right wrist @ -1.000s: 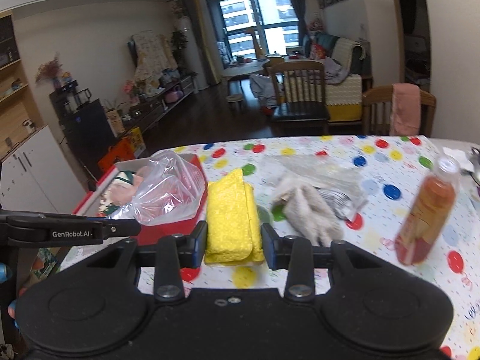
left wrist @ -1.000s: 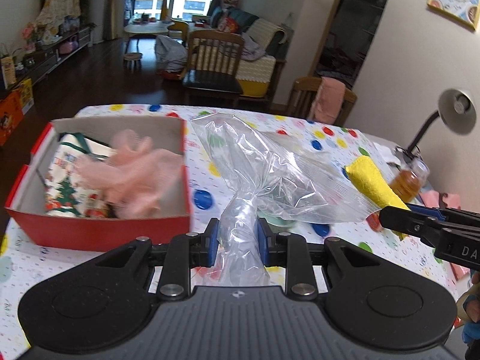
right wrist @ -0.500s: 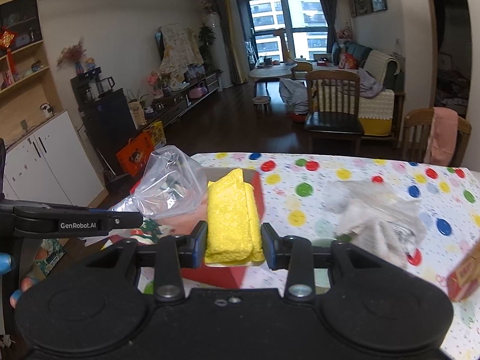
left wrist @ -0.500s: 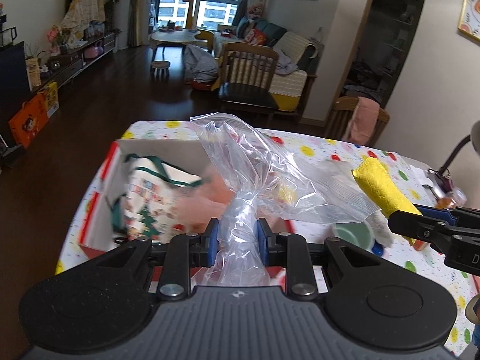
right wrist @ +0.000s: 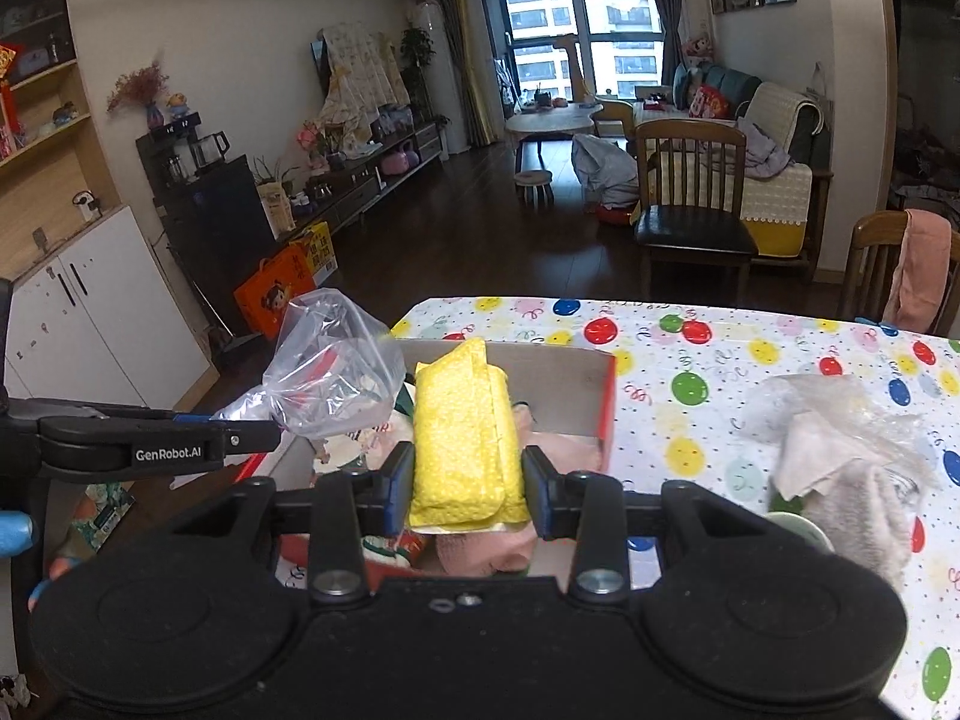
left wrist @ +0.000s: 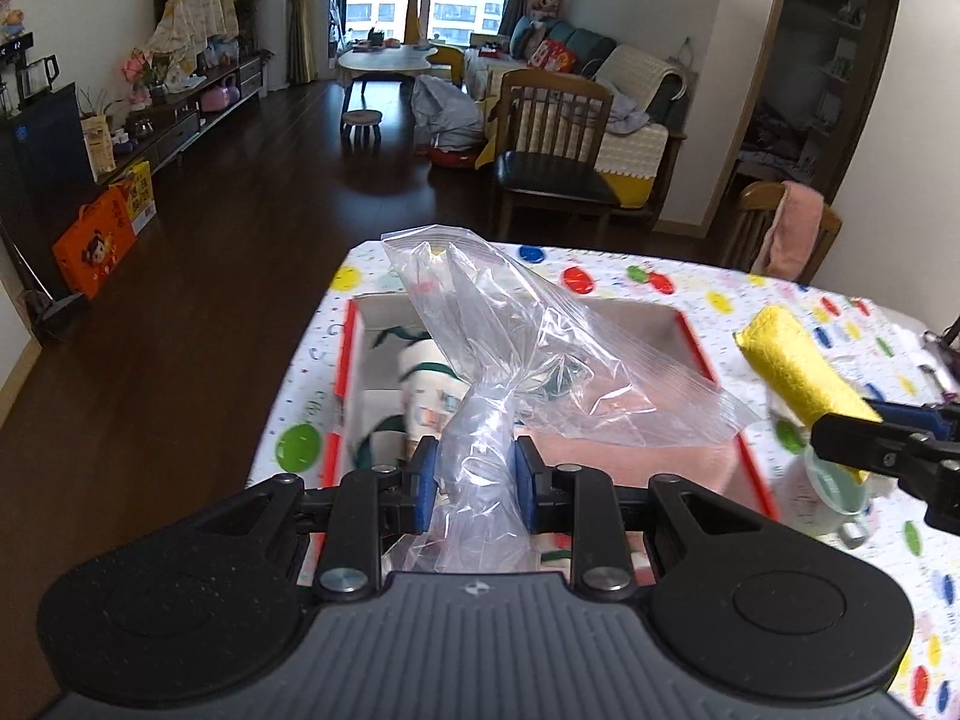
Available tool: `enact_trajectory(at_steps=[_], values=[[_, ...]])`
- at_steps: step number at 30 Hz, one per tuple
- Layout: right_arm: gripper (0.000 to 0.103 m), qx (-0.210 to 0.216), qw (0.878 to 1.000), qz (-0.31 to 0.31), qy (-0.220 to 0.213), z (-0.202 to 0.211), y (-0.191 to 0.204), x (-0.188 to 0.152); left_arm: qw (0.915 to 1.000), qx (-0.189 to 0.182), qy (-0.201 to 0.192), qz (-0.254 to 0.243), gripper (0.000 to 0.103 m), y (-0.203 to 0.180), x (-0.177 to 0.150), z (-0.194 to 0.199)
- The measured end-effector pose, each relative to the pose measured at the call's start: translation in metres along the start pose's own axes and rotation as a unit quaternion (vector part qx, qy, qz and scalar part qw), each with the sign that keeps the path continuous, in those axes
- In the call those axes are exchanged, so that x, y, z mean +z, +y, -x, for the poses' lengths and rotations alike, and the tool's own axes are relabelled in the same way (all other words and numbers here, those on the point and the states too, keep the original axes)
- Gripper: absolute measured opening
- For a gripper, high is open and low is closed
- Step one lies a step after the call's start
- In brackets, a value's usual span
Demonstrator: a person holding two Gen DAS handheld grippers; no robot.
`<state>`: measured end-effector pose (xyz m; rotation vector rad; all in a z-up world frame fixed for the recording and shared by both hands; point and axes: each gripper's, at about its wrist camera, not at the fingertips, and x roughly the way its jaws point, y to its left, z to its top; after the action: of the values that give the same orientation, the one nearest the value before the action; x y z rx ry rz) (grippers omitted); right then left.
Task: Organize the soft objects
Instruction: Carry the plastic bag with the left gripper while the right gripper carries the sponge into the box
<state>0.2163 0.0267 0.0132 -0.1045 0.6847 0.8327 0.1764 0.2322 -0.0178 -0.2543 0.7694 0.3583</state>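
Left gripper point(left wrist: 474, 474): jaws narrowed, blue pads pinching the twisted neck of a clear bag point(left wrist: 528, 348); the bag's loose body fans up and forward, above a box point(left wrist: 696, 336). Right gripper point(right wrist: 468, 480): jaws part-way in, pads pressed on both sides of a folded yellow cloth point(right wrist: 465, 438), which stands on edge between them, also above the box. Each gripper shows in the other's view – the left one at the left edge of the right wrist view with its bag, the right one at the right edge of the left wrist view with its cloth. The box is red outside, pale inside, open-topped, and sits at the table's corner; inside lie a printed fabric item with green trim point(left wrist: 420, 384) and something pink point(right wrist: 558, 444), both partly hidden. The table point(right wrist: 720, 360) wears a white cover printed with coloured balloons. On it, to the right of the box, a crumpled clear wrapper with grey-white cloth point(right wrist: 840, 456) – its contents hard to separate. Beyond: dark wood floor, a sofa, a low table by the window. Counts: two grippers, one bag, one yellow cloth, one box, two wooden chairs point(right wrist: 690, 192) near the table.
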Motion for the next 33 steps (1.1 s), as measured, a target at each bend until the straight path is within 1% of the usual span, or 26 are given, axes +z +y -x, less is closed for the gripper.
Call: enact_trajectory(at_steps=[3,5,7,11,15,24,30,33], values=[[0.037,-0.006,1.0,0.003,0.008,-0.017,0.009,0.005,0.9999,0.008,0.008,-0.013,0.026,0.009,0.004,-0.016],[0.037,-0.02,1.0,0.013,0.016,-0.031,0.014,0.006,0.9996,0.012,0.013,-0.023,0.026,0.013,0.006,-0.026],[0.037,-0.03,0.999,0.01,0.028,-0.046,0.014,0.006,0.9992,0.016,0.019,-0.032,0.026,0.015,0.006,-0.037],[0.037,-0.05,0.997,0.017,0.052,-0.072,0.018,0.004,0.9982,0.014,0.032,-0.049,0.026,0.013,0.005,-0.055],[0.037,-0.064,0.996,0.017,0.065,-0.088,0.02,0.0,0.9968,0.012,0.046,-0.064,0.026,0.011,0.002,-0.071],[0.037,-0.079,0.993,0.011,0.091,-0.11,0.016,-0.007,0.9929,0.004,0.076,-0.091,0.026,0.003,-0.008,-0.096],[0.037,-0.084,0.992,0.01,0.098,-0.115,0.017,-0.013,0.9906,-0.003,0.094,-0.099,0.026,0.002,-0.014,-0.106],[0.037,-0.084,0.991,0.012,0.099,-0.116,0.017,-0.013,0.9895,0.0,0.098,-0.106,0.026,0.001,-0.019,-0.108]])
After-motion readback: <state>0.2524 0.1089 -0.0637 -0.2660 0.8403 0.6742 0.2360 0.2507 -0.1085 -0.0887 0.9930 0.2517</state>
